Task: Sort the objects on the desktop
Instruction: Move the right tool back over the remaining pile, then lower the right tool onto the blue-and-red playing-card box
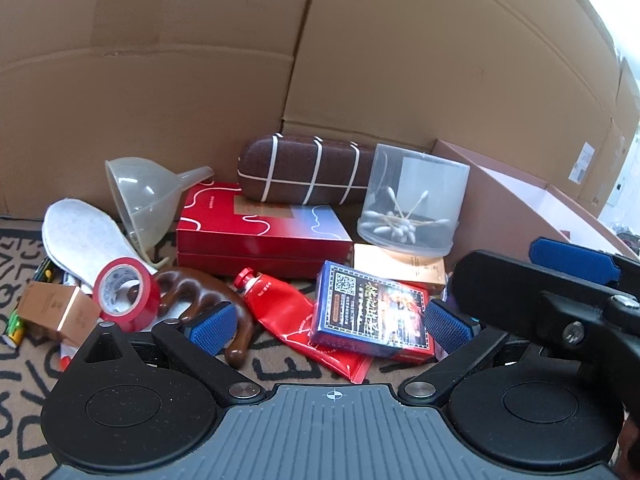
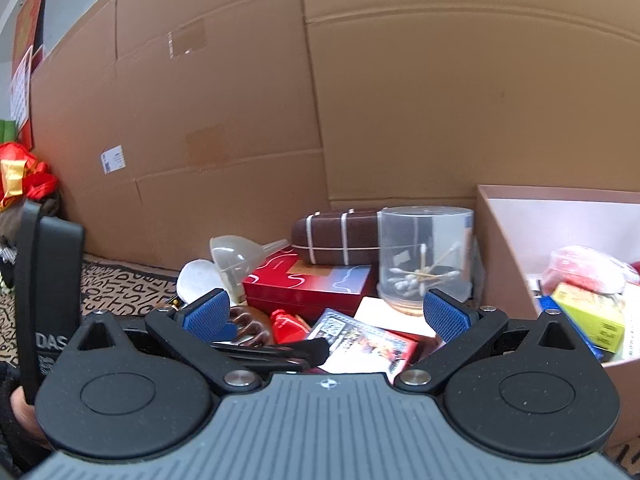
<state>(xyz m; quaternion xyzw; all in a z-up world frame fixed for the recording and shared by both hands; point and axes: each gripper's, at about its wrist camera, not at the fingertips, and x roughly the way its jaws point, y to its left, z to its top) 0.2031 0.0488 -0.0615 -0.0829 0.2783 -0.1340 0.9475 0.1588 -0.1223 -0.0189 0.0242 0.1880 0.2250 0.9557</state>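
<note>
My left hand-held gripper (image 1: 328, 326) hangs released, card box (image 1: 370, 316) dead ahead between fingers, long axis crosswise (right hand-held gripper (image 2: 326, 314) also released, farther).

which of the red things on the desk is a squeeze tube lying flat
The red tube with the screw cap, lying under the blue card box. The red tape roll is a ring; the red gift box is rectangular.
</note>
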